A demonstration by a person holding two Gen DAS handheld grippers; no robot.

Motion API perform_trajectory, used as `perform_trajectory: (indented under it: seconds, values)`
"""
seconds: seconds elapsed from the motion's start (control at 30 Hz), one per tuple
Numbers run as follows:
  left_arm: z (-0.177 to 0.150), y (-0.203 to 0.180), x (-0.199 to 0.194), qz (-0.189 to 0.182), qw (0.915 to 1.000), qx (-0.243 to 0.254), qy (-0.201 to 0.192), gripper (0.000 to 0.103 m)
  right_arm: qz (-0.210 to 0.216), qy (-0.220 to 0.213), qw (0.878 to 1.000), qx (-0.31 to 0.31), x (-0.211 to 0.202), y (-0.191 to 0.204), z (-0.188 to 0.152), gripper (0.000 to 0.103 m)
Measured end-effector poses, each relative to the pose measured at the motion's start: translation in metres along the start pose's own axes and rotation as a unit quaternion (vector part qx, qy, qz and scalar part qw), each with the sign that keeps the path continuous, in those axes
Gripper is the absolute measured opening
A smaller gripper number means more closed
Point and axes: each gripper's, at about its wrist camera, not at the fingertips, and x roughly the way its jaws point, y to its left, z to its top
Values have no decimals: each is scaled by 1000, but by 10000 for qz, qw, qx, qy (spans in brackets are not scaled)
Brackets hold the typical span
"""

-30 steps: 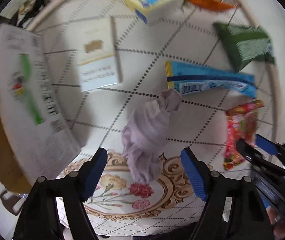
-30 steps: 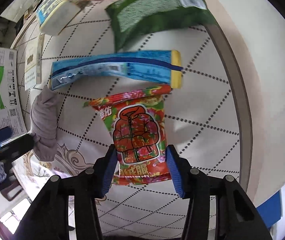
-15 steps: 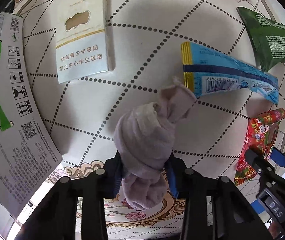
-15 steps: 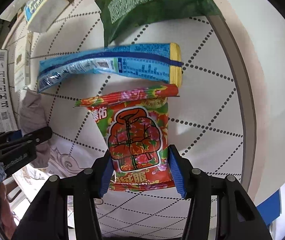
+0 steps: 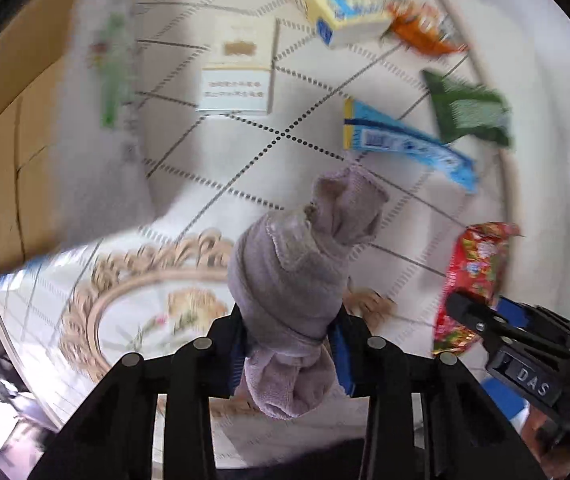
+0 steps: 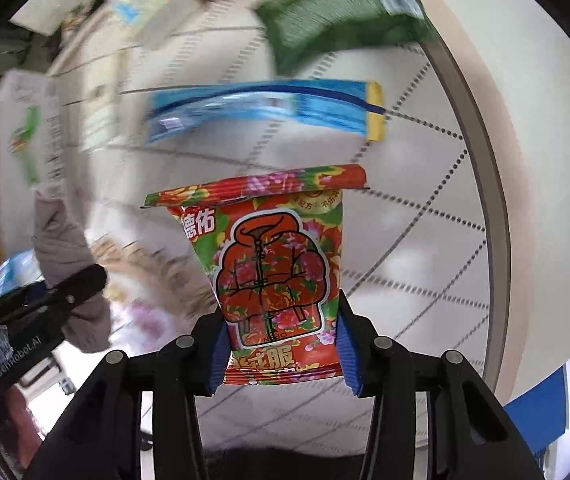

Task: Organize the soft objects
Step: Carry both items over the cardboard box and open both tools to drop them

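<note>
Right claw (image 6: 283, 350) grips red packet (image 6: 275, 268) printed "德佑".

We see a matt, fuzzy mauve knitted cloth bundle (image 5: 297, 276) pinched between matt black plastic fingers (image 5: 221, 344) with ribbed blue pads. Beside the bundle, a glossy, crinkled red foil packet (image 6: 281, 276) catches the light. Beyond the bundle lie a shiny blue film pouch (image 5: 409, 144), a smooth white paper carton (image 5: 239, 70), and what looks like plain brown cardboard (image 5: 13, 128), blurred.
</note>
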Motion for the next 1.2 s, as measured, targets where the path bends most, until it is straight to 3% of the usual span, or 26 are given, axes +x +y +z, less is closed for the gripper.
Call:
perform_trajectory:
  seconds: [0.1, 0.27, 0.37, 0.47, 0.6, 0.73, 0.93, 1.1, 1.2]
  values:
    - [-24, 20, -53, -208, 9990, -210, -328, 33, 276, -166, 9989, -329, -29, 27, -8, 47]
    - [-27, 60, -134, -578, 9903, -743, -1022, 33, 741, -487, 9908, -1021, -86, 97, -4, 47]
    - [-3, 91, -162, -566, 9850, -906, -1355, 33, 915, -621, 9837, -1415, -117, 144, 4, 47]
    - [19, 126, -182, -404, 9818, -1044, -1533, 33, 803, -805, 9801, -1626, -122, 203, 19, 47]
    - [61, 185, -167, -463, 9810, -1260, -1403, 33, 706, -764, 9814, -1616, -104, 263, 43, 47]
    - [107, 243, -133, -768, 9830, -1409, -894, 33, 469, -587, 9863, -1469, -69, 316, 71, 47]
    - [157, 268, -82, -907, 9866, -1297, -391, 33, -64, -397, 9902, -1336, -7, 366, 112, 48]
    - [174, 282, -49, -1185, 9852, -1240, -47, 36, -467, -427, 9878, -1420, 23, 387, 128, 48]
    - [175, 289, -44, -1069, 9843, -1404, -11, 36, -601, -437, 9866, -1452, 32, 396, 135, 48]
